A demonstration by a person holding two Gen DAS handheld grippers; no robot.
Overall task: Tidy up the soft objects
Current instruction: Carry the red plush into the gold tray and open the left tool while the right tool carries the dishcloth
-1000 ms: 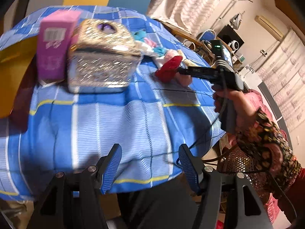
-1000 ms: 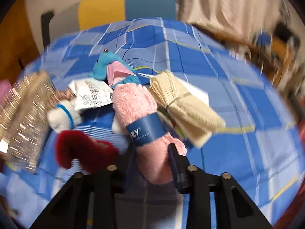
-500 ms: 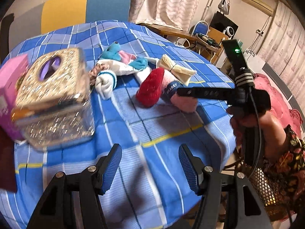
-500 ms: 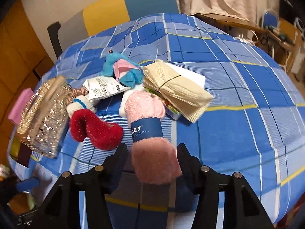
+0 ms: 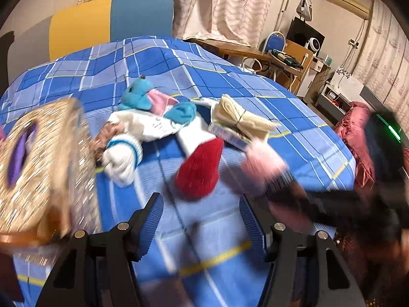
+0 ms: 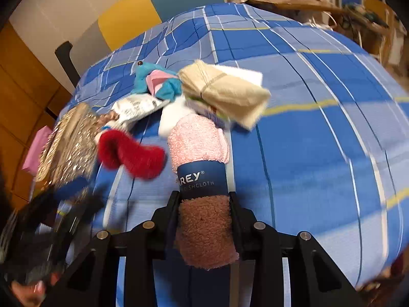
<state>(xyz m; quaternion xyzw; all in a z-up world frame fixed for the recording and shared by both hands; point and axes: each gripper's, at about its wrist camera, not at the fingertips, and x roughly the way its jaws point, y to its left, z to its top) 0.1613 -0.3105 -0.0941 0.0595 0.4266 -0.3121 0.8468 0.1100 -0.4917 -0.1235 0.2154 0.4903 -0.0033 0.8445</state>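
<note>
A: Progress looks slight to us. We have the right gripper (image 6: pixel 204 199) clamped on the pink dishcloth roll (image 6: pixel 202 179), near end between the jaws just below its navy band, far end toward the pile.

B: And the left gripper (image 5: pixel 202 215)?

A: Its jaws stand wide, holding nothing, above the blue checked cloth (image 5: pixel 294 117) just short of the red fuzzy sock (image 5: pixel 199 168).

B: So what do we count as left?

A: Nearly all of it, we judge. The blue plush toy (image 5: pixel 139 94), the white sock (image 5: pixel 122 158), the beige tied bundle (image 5: pixel 240 120) and the red one lie heaped together mid-table, beside the glittery gold box (image 5: pixel 43 168). We see nothing sorted, and cannot tell where the roll belongs.
</note>
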